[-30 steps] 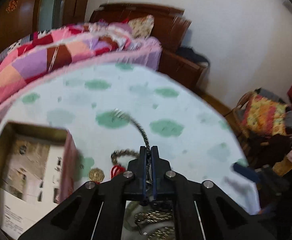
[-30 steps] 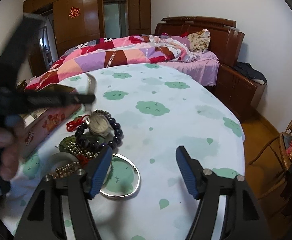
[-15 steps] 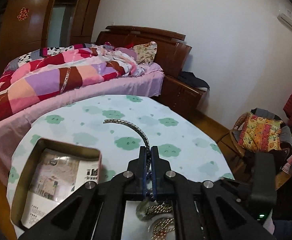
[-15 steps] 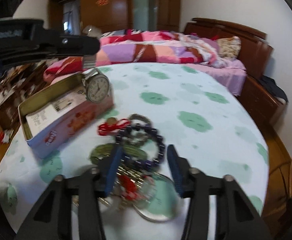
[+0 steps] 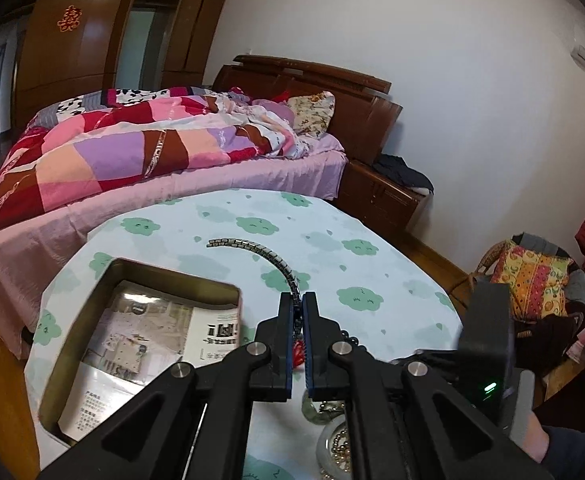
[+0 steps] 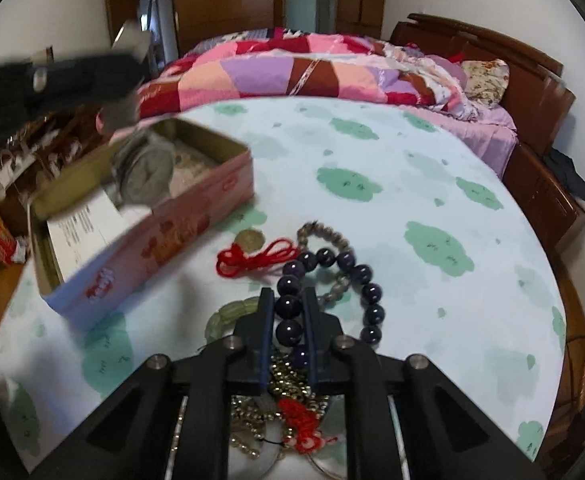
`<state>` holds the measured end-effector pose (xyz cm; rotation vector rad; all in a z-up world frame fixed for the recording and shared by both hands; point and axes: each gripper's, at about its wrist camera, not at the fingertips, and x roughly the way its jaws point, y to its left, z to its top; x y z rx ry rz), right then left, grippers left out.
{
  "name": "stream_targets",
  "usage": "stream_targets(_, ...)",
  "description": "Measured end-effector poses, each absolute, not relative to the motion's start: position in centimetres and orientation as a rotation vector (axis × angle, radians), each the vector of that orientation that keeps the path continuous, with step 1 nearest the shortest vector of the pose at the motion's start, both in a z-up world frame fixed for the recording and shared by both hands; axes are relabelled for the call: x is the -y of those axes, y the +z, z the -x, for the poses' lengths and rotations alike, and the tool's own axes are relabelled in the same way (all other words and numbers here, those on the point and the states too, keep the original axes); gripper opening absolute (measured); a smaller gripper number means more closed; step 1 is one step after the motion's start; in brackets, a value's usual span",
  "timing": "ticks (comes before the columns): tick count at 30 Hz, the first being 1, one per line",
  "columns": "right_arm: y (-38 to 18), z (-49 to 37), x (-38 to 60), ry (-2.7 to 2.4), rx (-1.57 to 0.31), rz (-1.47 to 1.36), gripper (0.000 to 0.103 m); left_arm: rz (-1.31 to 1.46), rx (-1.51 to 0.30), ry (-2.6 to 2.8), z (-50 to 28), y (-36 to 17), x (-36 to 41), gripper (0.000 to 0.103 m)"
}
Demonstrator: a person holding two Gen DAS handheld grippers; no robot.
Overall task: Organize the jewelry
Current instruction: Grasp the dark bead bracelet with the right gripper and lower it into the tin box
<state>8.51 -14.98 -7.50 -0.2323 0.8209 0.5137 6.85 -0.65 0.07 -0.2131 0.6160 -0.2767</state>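
Round worktop [image 6: 432,168] is covered by a pale cloth printed with green clouds. An open pink tin box [image 6: 180,236] is seen on it, ahead-left of the right hand-held gripper [image 6: 288,312]. A coin on red cord [image 6: 252,258] is laid just beside the box. Dark purple bead bracelet [image 6: 356,276], grey bead bracelet [image 6: 328,236], pale green bracelet [image 6: 228,314] and a tangled gold-bead and red-knot pile [image 6: 292,412] are placed around and under that hand-held gripper.
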Motion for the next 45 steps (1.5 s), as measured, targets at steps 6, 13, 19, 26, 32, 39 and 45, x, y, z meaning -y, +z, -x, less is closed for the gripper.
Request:
stream_targets(6, -4.4, -8.3, 16.1, 0.488, -0.746, 0.181, 0.016, 0.226, -0.583, -0.268, -6.2, 1.1, -0.7, 0.003)
stream_targets(13, -2.1, -8.9, 16.3, 0.503, -0.724, 0.134, 0.016, 0.234, -0.581, -0.256, -6.2, 1.2, -2.1, 0.003)
stream_targets(19, -0.8, -9.0, 15.5, 0.523, -0.707, 0.146, 0.015, 0.243, -0.577, -0.245, -6.1, 1.4, -3.3, 0.003)
stream_targets(26, 0.8, -9.1, 13.7, 0.55, -0.671, 0.176, 0.015, 0.245, -0.576, -0.228, -6.7, 1.5, -5.0, 0.003)
stream_targets(32, 2.0, -9.4, 11.4, 0.583, -0.642, 0.196, 0.015, 0.247, -0.59, -0.205, -7.8, 1.0, -6.4, 0.003)
stream_targets(39, 2.4, -10.1, 8.7, 0.621, -0.624, 0.21, 0.015, 0.241, -0.605, -0.185, -9.0, 0.6, -7.7, 0.003)
stream_targets(45, 2.3, -10.9, 6.8, 0.637, -0.606, 0.205, 0.015, 0.23, -0.627, -0.177, -10.4, 0.0, -8.1, 0.003)
